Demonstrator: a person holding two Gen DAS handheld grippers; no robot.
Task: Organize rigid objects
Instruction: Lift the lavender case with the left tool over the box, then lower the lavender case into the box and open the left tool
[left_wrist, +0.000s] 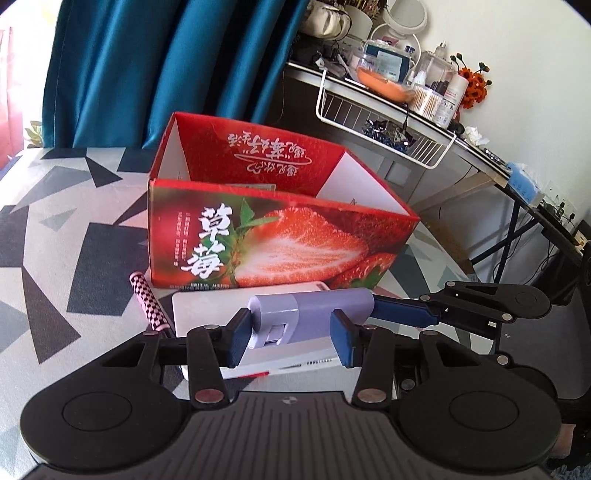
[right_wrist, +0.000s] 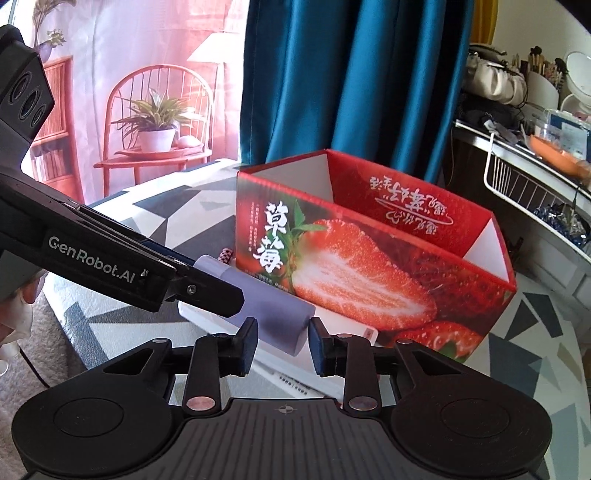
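Note:
A lilac cylinder-shaped device (left_wrist: 306, 314) with a pale cap hangs above a white flat box (left_wrist: 207, 306), just in front of the open red strawberry carton (left_wrist: 280, 240). My left gripper (left_wrist: 291, 339) straddles its capped half, blue pads near both sides; contact is unclear. My right gripper (right_wrist: 282, 345) is shut on the cylinder's (right_wrist: 275, 317) other end, and its blue finger (left_wrist: 402, 315) shows at the right end in the left wrist view. A pink-and-black checkered stick (left_wrist: 147, 302) lies left of the white box.
The table (left_wrist: 74, 221) has a grey, black and white triangle-pattern cloth. Teal curtains (left_wrist: 166, 74) hang behind. A cluttered desk with a white wire basket (left_wrist: 384, 125) stands at the right. The carton (right_wrist: 369, 266) is open-topped.

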